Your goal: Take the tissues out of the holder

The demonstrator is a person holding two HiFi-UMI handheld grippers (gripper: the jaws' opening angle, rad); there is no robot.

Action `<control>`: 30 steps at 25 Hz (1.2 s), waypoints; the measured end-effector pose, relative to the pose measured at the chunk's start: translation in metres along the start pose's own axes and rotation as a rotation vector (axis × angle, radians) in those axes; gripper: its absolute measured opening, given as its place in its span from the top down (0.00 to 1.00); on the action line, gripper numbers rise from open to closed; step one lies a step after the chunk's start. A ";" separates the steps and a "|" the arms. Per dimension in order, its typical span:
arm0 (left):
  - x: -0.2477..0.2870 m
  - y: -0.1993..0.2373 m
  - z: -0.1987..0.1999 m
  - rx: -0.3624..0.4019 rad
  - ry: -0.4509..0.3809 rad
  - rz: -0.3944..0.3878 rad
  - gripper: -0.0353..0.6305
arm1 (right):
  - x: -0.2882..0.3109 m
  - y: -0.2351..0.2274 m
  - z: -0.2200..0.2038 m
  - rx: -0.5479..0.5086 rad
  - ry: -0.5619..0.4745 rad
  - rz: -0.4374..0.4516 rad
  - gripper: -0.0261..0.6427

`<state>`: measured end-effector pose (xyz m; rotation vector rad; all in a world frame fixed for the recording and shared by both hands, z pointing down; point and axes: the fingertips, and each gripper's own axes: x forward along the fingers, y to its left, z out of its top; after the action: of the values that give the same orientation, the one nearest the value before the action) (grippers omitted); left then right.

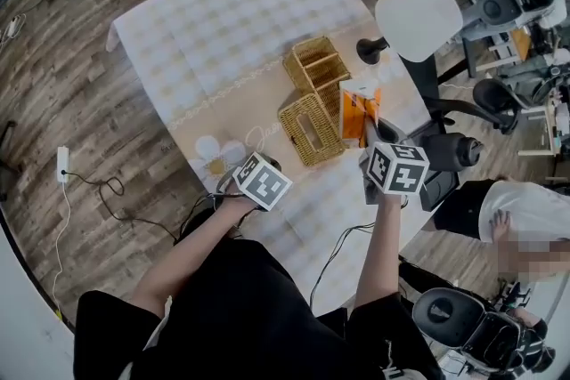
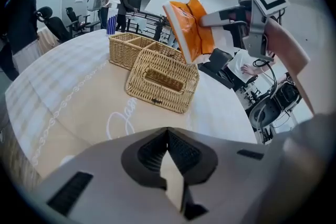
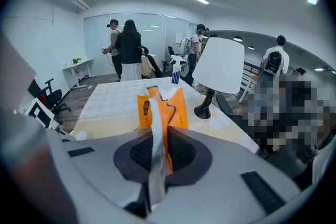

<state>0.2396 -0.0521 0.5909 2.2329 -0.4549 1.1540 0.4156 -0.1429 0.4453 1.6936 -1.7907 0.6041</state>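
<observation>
Right gripper (image 1: 372, 142) — fingers clenched on the orange tissue pack (image 1: 359, 105), pinching one edge of it. The pack is out of the wicker holder (image 1: 310, 129) and held up off the desk (image 1: 223, 31), just beside the holder on the right gripper's side. Can't tell if the pack and holder touch.

Left gripper (image 1: 264, 163) — fingers closed on each other with nothing between them. It sits low over the near desk edge, pointed at the holder.

The holder rests on the desk, slot side up. A divided wicker basket (image 1: 316, 62) sits right behind it.
</observation>
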 end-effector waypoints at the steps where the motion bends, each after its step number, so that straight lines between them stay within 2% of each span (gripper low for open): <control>1: -0.003 0.000 -0.001 0.004 -0.005 0.006 0.95 | -0.003 0.003 0.000 0.003 -0.004 0.004 0.92; 13: -0.039 -0.039 -0.023 0.008 -0.067 0.035 0.95 | -0.065 0.055 -0.048 0.010 -0.004 0.047 0.92; 30: -0.060 -0.086 -0.099 0.006 -0.036 0.013 0.95 | -0.122 0.124 -0.128 0.070 0.043 0.096 0.92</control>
<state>0.1897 0.0795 0.5582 2.2626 -0.4817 1.1250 0.3075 0.0434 0.4623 1.6352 -1.8479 0.7471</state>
